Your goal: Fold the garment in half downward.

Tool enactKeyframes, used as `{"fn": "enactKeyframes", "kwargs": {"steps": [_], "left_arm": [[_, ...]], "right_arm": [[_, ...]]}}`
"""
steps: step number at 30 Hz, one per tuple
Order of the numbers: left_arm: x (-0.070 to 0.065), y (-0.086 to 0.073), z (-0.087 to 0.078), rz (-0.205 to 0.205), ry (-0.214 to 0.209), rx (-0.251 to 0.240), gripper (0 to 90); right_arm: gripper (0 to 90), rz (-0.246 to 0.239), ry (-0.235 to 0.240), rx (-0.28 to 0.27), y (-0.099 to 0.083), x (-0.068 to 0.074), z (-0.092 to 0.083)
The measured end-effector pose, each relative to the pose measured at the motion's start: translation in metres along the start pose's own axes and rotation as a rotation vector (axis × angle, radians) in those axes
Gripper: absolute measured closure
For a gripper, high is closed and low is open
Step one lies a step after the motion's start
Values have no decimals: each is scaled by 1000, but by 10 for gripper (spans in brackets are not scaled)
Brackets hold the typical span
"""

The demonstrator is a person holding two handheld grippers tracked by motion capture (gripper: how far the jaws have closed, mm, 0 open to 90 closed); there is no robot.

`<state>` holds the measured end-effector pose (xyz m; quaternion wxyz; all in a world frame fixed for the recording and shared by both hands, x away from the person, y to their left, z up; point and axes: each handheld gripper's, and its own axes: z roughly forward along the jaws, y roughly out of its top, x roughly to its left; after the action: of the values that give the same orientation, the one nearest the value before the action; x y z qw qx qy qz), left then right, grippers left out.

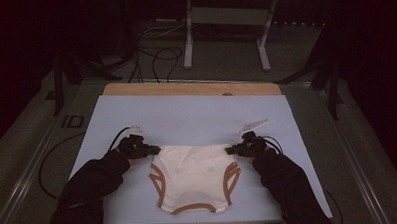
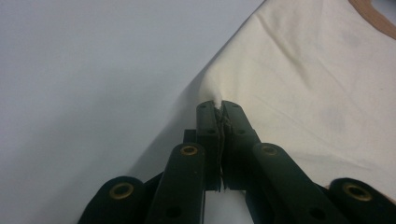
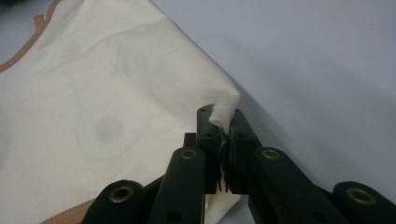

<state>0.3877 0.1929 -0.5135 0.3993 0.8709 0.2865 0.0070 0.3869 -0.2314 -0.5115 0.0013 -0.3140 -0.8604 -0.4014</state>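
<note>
Left gripper and right gripper each clenched far corner of cream garment on blue mat. Grasp step done; next likely even lift, fold toward garment's near hem.

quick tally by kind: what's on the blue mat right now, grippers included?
Garment: 1, a cream top with tan trim, lying flat on the blue mat.
Grippers: 2, the left gripper and the right gripper, each shut on a far corner of the top.
Total: 3
</note>
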Motion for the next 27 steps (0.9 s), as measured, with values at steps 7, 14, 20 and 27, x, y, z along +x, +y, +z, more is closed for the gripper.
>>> {"fn": "enactKeyframes", "kwargs": {"steps": [7,14,20,27], "left_arm": [[-1,3,-1,23,17,-9,882],[-1,7,-2,42,43,-14,882],[0,12,-5,55,72,-33,882],[5,18,-6,49,112,-55,881]], "right_arm": [[863,-1,-4,-5,3,-1,-1],[864,0,-17,-16,5,-2,0],[866,11,-18,-21,12,-4,-2],[866,20,-40,-34,20,-7,1]]}}
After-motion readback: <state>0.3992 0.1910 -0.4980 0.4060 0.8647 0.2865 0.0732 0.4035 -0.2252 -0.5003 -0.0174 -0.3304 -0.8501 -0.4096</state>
